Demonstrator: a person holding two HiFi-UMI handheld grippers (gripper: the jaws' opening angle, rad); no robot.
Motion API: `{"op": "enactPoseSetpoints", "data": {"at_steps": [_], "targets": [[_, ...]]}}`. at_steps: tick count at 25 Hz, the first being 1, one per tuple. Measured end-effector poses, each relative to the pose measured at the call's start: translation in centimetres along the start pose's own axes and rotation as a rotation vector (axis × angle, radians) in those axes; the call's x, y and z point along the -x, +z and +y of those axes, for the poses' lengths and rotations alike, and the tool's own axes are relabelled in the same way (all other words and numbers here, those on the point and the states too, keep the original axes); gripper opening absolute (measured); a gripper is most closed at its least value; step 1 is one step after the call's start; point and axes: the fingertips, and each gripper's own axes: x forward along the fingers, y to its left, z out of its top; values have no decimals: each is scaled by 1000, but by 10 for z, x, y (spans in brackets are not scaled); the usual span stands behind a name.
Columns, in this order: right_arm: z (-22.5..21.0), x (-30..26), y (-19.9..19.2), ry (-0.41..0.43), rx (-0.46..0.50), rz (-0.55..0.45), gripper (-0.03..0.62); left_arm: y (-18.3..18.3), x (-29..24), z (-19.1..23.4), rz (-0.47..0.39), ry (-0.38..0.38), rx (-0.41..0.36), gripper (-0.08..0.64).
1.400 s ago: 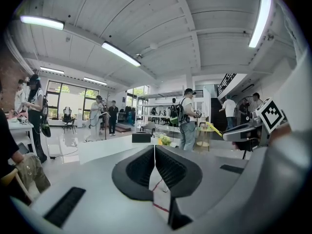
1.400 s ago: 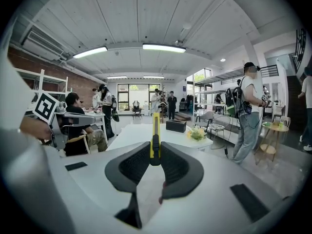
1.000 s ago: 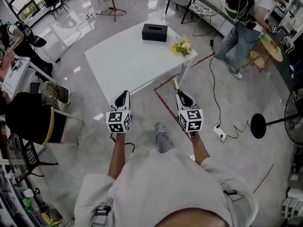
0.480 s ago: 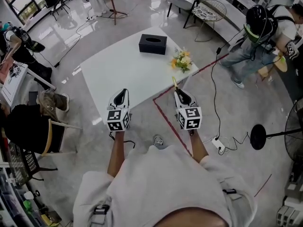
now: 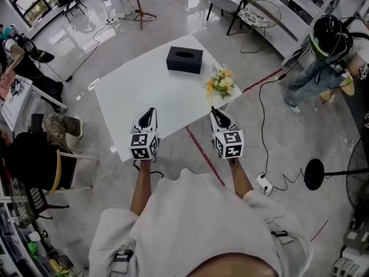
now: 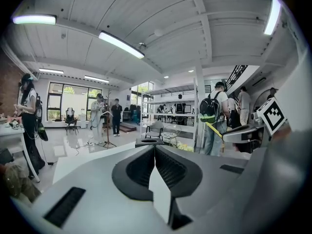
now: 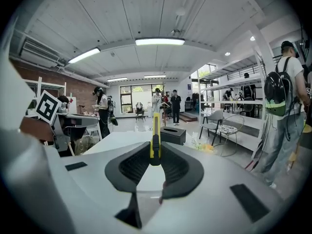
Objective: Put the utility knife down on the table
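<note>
Plainly, the utility knife (image 7: 155,130) sat clamped in the jaws of the right gripper (image 7: 155,156), its long axis running out past their tips toward the white desk (image 5: 144,91), which lay ahead of and below them. The left gripper (image 6: 154,149) had its jaws together on nothing. No legible writing showed on the knife.

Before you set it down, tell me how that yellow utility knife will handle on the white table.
The utility knife looks slim and straight, so it is probably stiff and light. Its flat sides, pinched by the right gripper, suggest it will lie flat, not roll. The table looks glossy, so it may skid if dropped.
</note>
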Motion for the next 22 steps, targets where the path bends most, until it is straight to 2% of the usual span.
{"op": "enactPoseSetpoints", "data": {"at_steps": [13,22], "targets": [[-17,-28,-5,2,-25,31,83,-4,-27,8,37,2,-1,23],[-28,-73,11,-16,-15,36,83,6,-74,36,26,-19,3,23]]}}
